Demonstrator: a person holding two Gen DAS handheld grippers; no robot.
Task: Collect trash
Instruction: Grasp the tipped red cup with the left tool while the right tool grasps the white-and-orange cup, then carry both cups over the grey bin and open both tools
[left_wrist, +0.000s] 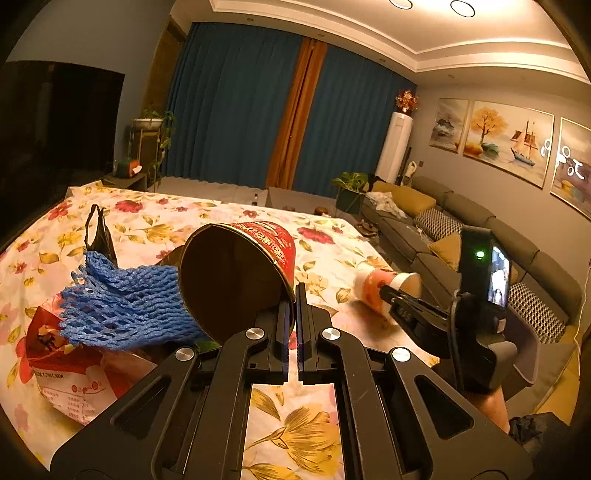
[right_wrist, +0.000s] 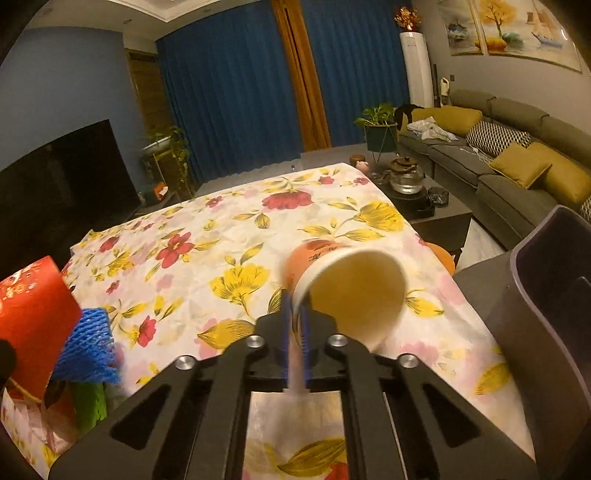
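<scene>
Through the left wrist camera I see my left gripper (left_wrist: 293, 295) with its jaws clamped on the rim of a red bowl (left_wrist: 240, 277), which is tipped on its side with the dark inside facing me, above the flowered surface (left_wrist: 229, 218). A blue foam net (left_wrist: 122, 310) sits against the bowl's left side, over a red and white packet (left_wrist: 62, 369) near the left edge of the surface, and a black bag (left_wrist: 98, 236) stands just behind them. Further right, my right gripper (left_wrist: 384, 291) holds an orange paper cup (left_wrist: 384, 291) near the right edge. Through the right wrist camera, my right gripper (right_wrist: 293, 306) has its jaws pinched together on the rim of the paper cup (right_wrist: 347, 291), which is tilted with its open mouth toward me, near the right edge of the surface (right_wrist: 221, 229). The red bowl (right_wrist: 33, 317) and the foam net (right_wrist: 88, 347) show at the left edge, and a grey bin (right_wrist: 554, 295) stands beside the right edge.
</scene>
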